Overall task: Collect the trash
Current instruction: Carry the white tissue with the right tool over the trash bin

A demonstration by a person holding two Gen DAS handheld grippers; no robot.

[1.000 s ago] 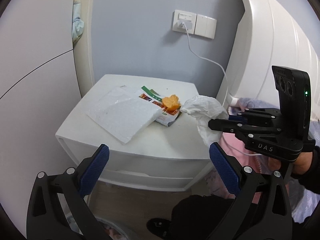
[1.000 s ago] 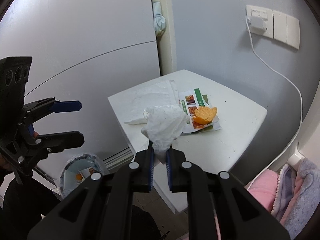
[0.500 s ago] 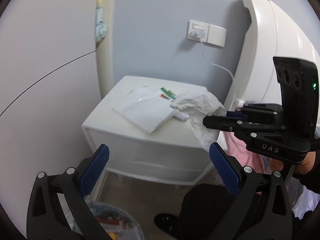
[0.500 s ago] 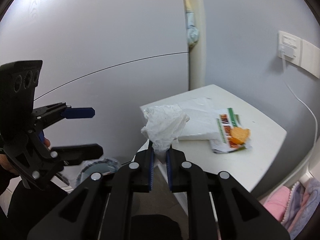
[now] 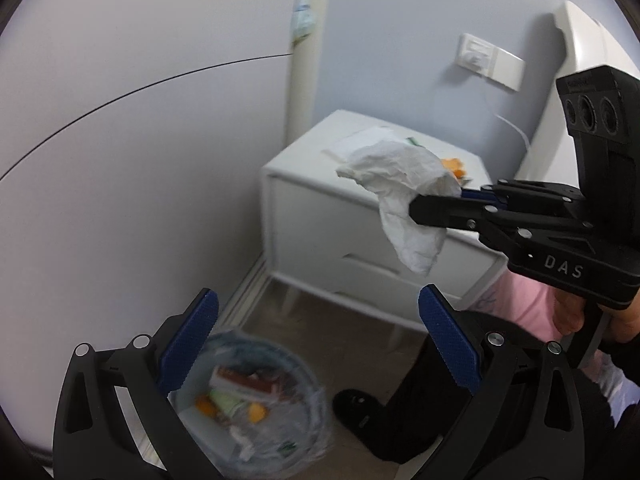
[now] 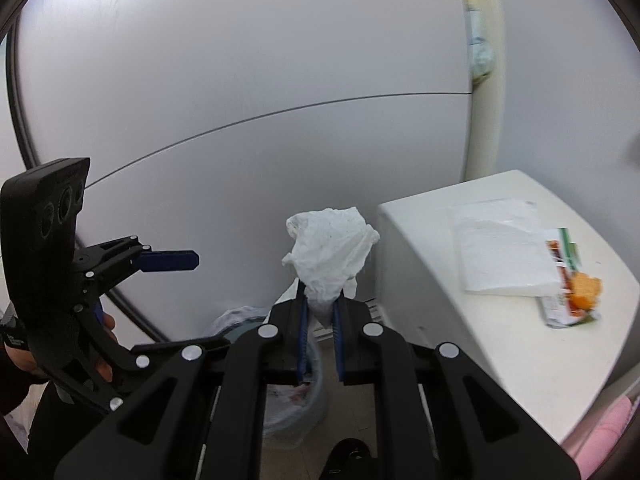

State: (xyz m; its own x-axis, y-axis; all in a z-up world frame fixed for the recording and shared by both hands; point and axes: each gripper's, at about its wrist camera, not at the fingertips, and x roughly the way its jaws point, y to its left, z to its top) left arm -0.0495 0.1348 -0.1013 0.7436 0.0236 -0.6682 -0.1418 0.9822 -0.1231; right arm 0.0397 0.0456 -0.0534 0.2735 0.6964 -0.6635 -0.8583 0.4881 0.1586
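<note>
My right gripper (image 6: 320, 304) is shut on a crumpled white tissue (image 6: 330, 252), which sticks up from between its blue pads. From the left wrist view the same tissue (image 5: 400, 196) hangs in the air in front of the white nightstand (image 5: 304, 200), pinched by the right gripper (image 5: 424, 204). My left gripper (image 5: 316, 344) stands open and holds nothing. Just beneath it on the floor is a trash bin (image 5: 316, 396) lined with a clear bag and holding several scraps. An orange peel (image 6: 586, 288), a printed wrapper (image 6: 560, 276) and a white sheet (image 6: 500, 248) lie on the nightstand top.
A grey cabinet front (image 5: 140, 160) fills the left side, with a pale pipe (image 5: 304, 60) at its corner. A wall socket (image 5: 476, 58) with a white cable sits above the nightstand. A person's dark shoe (image 5: 360, 408) stands beside the bin, and pink fabric (image 5: 528, 304) lies to the right.
Both grippers have swung left, away from the nightstand. The tissue went with the right gripper, off the tabletop. The bin has come into view below the left gripper.
</note>
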